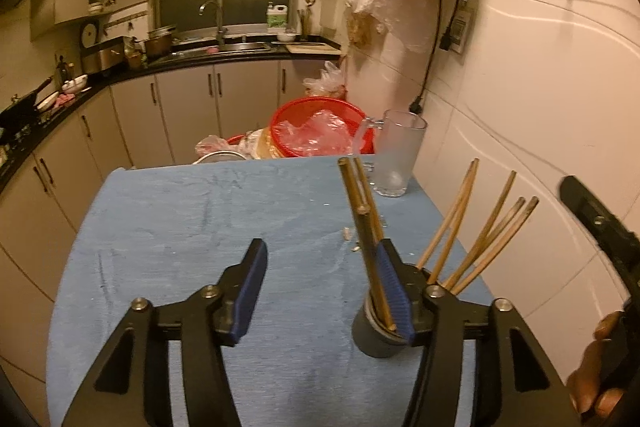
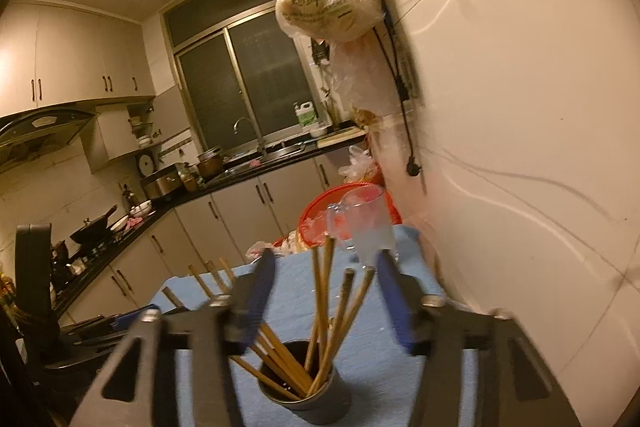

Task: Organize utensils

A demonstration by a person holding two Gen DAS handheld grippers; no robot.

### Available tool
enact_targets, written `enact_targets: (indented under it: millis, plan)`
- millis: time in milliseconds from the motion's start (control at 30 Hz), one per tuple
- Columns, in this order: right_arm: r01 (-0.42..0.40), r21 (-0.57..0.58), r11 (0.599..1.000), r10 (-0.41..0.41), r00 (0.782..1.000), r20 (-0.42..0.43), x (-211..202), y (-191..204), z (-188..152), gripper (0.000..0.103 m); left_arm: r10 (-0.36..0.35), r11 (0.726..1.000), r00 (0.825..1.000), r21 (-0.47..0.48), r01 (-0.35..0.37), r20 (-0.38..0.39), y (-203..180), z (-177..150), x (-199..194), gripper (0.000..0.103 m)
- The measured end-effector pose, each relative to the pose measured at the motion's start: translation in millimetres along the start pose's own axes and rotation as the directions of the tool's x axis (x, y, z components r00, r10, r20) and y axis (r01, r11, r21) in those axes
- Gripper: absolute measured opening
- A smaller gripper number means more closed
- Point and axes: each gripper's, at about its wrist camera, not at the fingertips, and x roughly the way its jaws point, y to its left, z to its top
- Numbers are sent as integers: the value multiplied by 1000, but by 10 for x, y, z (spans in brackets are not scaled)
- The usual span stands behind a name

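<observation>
Since both the left gripper [image 1: 320, 287] and right gripper [image 2: 332, 301] stand released, the chopsticks [image 2: 320, 311] look light, stiff, slippery; best pinched mid-shaft, above the cup [image 2: 310, 401].

Glass mug [image 1: 398, 157] beside red basket [image 1: 320, 131]

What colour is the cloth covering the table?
Light blue tablecloth, plain with faint marks; clearest in the left wrist view.

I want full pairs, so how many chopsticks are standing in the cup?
8, all in the dark cup on the blue table: four chopsticks lean left, and four stand nearly upright. They overlap, so one more may be hidden.
</observation>
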Motion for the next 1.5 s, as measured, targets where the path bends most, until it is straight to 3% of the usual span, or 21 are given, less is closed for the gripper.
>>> enact_targets:
  millis: [100, 467, 733, 900, 1067, 1367, 1500]
  plan:
    - [37, -3, 999, -37, 999, -1, -58, -10, -1, 72, 42, 999, 999, -12, -42, 7, 51, -35, -22, 70]
    - [182, -45, 982, -185, 981, -63, -292, 78, -229, 82, 201, 980, 978, -12, -201, 49, 185, -257, -268, 93]
    - [303, -113, 946, -312, 948, -68, -511, 201, -481, 83, 308, 949, 949, 51, -312, 68, 355, -589, -519, 94]
    - [339, -150, 929, -353, 932, -77, -593, 305, -588, 83, 333, 941, 942, 49, -334, 36, 488, -829, -647, 94]
    - [339, -177, 924, -357, 930, -81, -748, 455, -658, 83, 362, 927, 930, 79, -367, 65, 479, -1016, -854, 94]
    - [302, -161, 940, -314, 947, -60, -1379, 782, -967, 84, 314, 942, 943, 83, -324, 108, 470, -1345, -1352, 94]
    - [293, -176, 940, -304, 952, -39, -1579, 903, -1116, 84, 288, 953, 953, 73, -295, 92, 489, -1462, -1433, 94]
